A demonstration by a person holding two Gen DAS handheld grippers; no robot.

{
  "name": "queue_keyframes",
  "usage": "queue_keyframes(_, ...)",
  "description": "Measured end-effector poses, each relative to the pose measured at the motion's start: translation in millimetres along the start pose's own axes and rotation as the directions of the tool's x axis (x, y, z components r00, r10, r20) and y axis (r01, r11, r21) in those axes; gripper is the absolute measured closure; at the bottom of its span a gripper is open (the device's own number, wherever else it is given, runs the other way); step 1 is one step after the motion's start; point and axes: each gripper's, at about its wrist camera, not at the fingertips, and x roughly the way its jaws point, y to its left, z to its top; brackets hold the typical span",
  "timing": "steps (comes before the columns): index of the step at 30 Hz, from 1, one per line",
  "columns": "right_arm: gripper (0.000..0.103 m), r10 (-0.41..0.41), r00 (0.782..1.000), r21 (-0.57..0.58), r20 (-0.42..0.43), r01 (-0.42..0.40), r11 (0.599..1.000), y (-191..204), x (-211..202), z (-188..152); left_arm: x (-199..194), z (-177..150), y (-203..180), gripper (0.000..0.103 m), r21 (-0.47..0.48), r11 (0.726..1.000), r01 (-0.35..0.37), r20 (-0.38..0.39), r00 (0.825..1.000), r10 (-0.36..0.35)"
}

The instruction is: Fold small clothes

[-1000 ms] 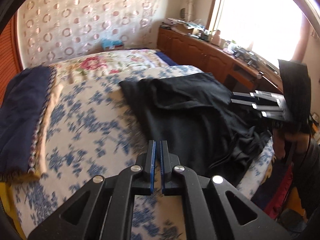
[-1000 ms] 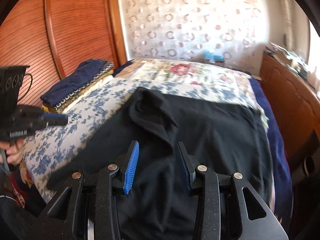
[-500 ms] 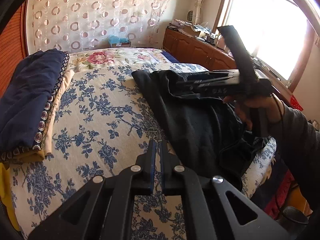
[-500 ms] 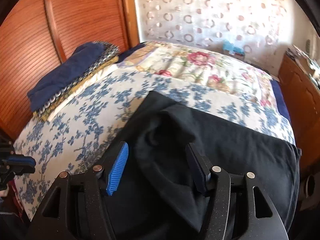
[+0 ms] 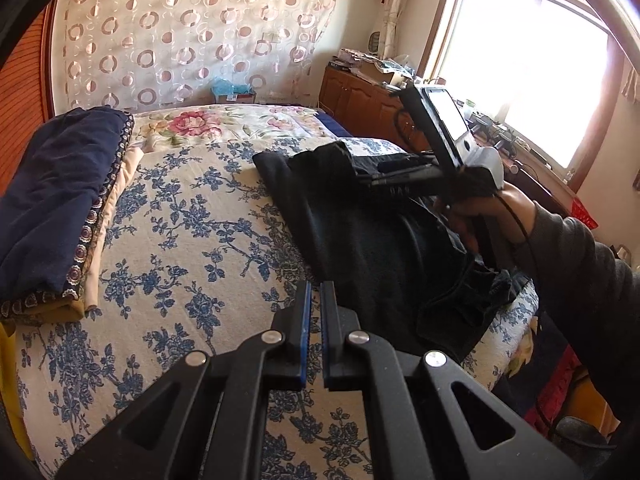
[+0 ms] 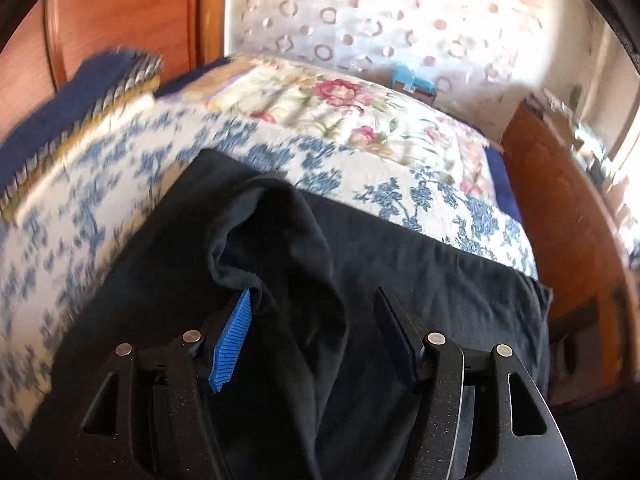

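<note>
On the blue-flowered bedspread (image 5: 192,216) lies the black garment (image 5: 372,232), right of the left gripper (image 5: 314,300), whose jaws are pressed nearly together, holding nothing. From the right wrist, the right gripper (image 6: 316,312) (jaws spread wide) straddles a raised fold of the garment (image 6: 280,232).

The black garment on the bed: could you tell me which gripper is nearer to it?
Right. The right gripper straddles a raised fold of the black garment; the left gripper hovers beside it.

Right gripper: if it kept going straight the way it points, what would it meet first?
Probably the raised fold of the black garment, which already lies between the open fingers of the right gripper; depth is hard to judge.
</note>
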Motion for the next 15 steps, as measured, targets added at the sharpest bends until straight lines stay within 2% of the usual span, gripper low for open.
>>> queue_keyframes(4, 0.039, 0.090, 0.996, 0.014, -0.021, -0.090, 0.996, -2.1, 9.7, 6.1, 4.6, -0.3, -0.6, 0.103, -0.005, 1.000, 0.005, -0.008, 1.000, -0.005)
queue_keyframes(7, 0.040, 0.103, 0.994, 0.019, -0.037, -0.102, 0.995, -1.5, 16.4, 8.4, 6.8, -1.8, -1.5, 0.103, -0.007, 1.000, 0.006, -0.016, 1.000, -0.006)
queue_keyframes(8, 0.043, 0.116, 0.993, 0.030, -0.036, -0.115, 0.993, -1.2, 18.1, 9.2, 7.0, -2.1, -1.8, 0.103, -0.006, 1.000, 0.007, -0.017, 1.000, -0.007)
queue_keyframes(11, 0.091, 0.174, 0.985, 0.033, -0.012, -0.173, 0.984, 0.4, 13.5, 8.1, 6.3, -3.0, -2.4, 0.103, -0.003, 1.000, 0.010, -0.017, 1.000, -0.010)
queue_keyframes(12, 0.095, 0.174, 0.985, 0.019, 0.006, -0.174, 0.984, 1.3, 9.3, 7.4, 6.5, -3.3, -2.1, 0.103, -0.004, 1.000, 0.010, -0.018, 1.000, -0.010)
queue_keyframes(15, 0.097, 0.198, 0.974, -0.015, 0.112, -0.197, 0.980, -1.8, -23.3, 7.4, 8.2, -3.8, -1.7, 0.103, -0.007, 1.000, 0.010, -0.021, 1.000, -0.010)
